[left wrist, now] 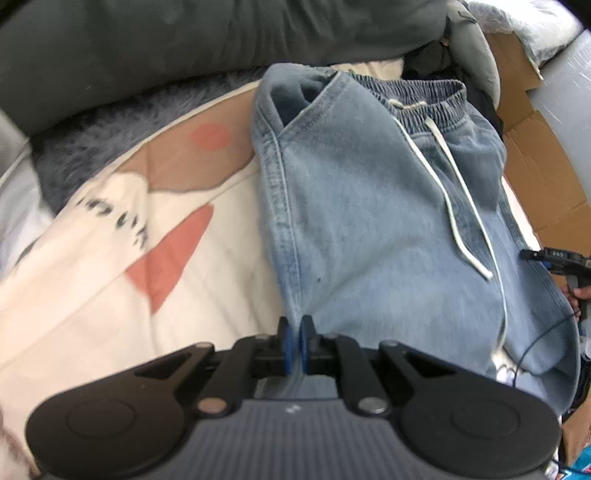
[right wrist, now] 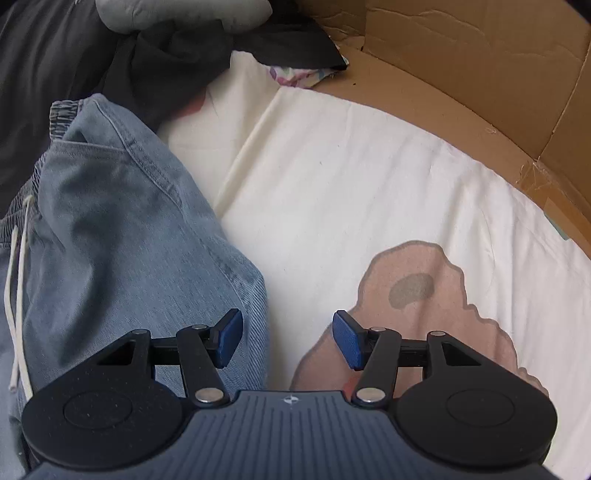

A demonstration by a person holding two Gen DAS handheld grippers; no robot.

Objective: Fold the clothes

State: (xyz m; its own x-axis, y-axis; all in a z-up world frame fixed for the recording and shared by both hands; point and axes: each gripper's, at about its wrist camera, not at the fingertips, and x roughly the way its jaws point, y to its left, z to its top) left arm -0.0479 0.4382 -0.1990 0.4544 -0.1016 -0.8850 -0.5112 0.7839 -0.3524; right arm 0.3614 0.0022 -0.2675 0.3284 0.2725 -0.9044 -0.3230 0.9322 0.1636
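Light blue denim pants [left wrist: 369, 206] with an elastic waistband and a white drawstring [left wrist: 454, 206] lie on a cream printed bedsheet [left wrist: 92, 295]. My left gripper [left wrist: 296, 339] is shut on the pants' left seam edge, blue pads pinching the fabric. In the right wrist view the same pants [right wrist: 122, 229] lie at the left, waistband toward the top. My right gripper [right wrist: 288, 338] is open above the sheet [right wrist: 332, 184], its left pad over the pants' right edge, nothing between the fingers. The right gripper's tip [left wrist: 554, 258] shows at the left view's right edge.
Dark clothes [right wrist: 177, 62] and a grey garment [right wrist: 184, 14] are piled beyond the waistband. A dark grey pillow [left wrist: 166, 40] and a fluffy blue-grey blanket [left wrist: 92, 147] lie at the back left. Cardboard box flaps [right wrist: 480, 59] border the bed on the right.
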